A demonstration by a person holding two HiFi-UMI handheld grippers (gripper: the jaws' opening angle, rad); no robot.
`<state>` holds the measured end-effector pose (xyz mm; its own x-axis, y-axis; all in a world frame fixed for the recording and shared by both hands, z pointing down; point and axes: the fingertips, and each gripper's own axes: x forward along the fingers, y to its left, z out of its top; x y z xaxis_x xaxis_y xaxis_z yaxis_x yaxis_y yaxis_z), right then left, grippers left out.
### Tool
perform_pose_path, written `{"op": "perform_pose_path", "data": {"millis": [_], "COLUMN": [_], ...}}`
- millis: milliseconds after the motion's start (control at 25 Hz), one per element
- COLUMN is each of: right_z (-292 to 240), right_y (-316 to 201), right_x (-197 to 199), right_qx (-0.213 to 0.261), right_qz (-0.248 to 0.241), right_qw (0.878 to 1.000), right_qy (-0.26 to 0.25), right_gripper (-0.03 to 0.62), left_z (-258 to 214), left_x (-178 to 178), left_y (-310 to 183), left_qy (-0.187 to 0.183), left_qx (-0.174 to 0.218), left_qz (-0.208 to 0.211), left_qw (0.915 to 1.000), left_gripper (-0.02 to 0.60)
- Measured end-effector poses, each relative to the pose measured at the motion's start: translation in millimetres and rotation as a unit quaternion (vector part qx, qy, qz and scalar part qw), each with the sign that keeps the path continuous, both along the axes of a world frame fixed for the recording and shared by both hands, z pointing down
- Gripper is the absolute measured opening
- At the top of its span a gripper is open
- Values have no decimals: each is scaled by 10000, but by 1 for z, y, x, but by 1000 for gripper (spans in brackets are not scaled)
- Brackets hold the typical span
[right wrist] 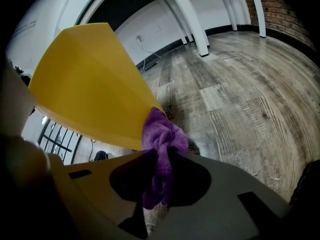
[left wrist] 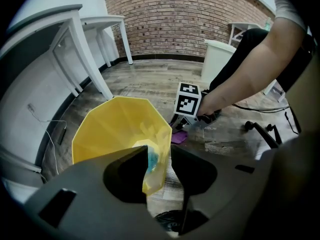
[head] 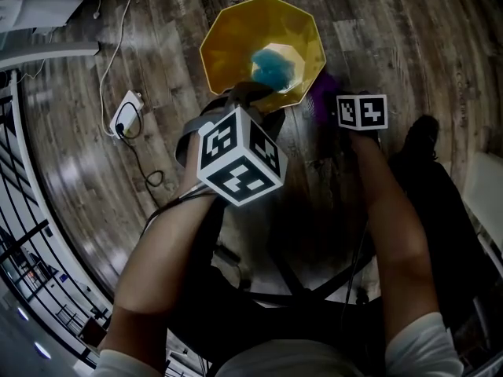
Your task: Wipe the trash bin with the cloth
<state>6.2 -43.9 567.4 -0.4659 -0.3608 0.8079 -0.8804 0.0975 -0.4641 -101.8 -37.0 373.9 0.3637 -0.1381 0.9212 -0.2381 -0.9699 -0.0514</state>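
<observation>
A yellow faceted trash bin (head: 236, 45) stands on the wood floor at the top of the head view, with a blue crumpled thing (head: 273, 65) inside it. My left gripper (left wrist: 155, 166) is at the bin's near rim (left wrist: 160, 134). Its jaws stand open with the thin wall between them, one jaw inside the bin and one outside. My right gripper (right wrist: 160, 159) is shut on a purple cloth (right wrist: 162, 134). The cloth touches the bin's outer wall (right wrist: 90, 84) low on its right side. From the left gripper view the cloth (left wrist: 179, 136) shows just under the right gripper's marker cube (left wrist: 188, 100).
A white power strip (head: 126, 115) with cables lies on the floor left of the bin. White desk legs (left wrist: 85, 59) stand along the left wall, and a white box (left wrist: 217, 59) behind the right arm. A black chair base (left wrist: 262, 131) and a shoe (head: 424, 136) are at the right.
</observation>
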Motion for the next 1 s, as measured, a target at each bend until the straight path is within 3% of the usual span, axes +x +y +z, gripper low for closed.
{"op": "perform_pose_path", "data": {"millis": [640, 1000], "right_z": [-32, -85], "right_y": [8, 8], "right_x": [10, 23], "right_qx": [39, 279], "right_qz": [-127, -156], "right_qw": [9995, 9981], "right_qy": [275, 529], "right_gripper": [71, 71], "left_z": [-17, -60], "left_x": [2, 0], "left_y": [3, 11], "left_qy": [334, 873], "left_qx": [-40, 3], "left_qz": [-175, -807], "left_qw": [9993, 9929], "left_gripper": [127, 127]}}
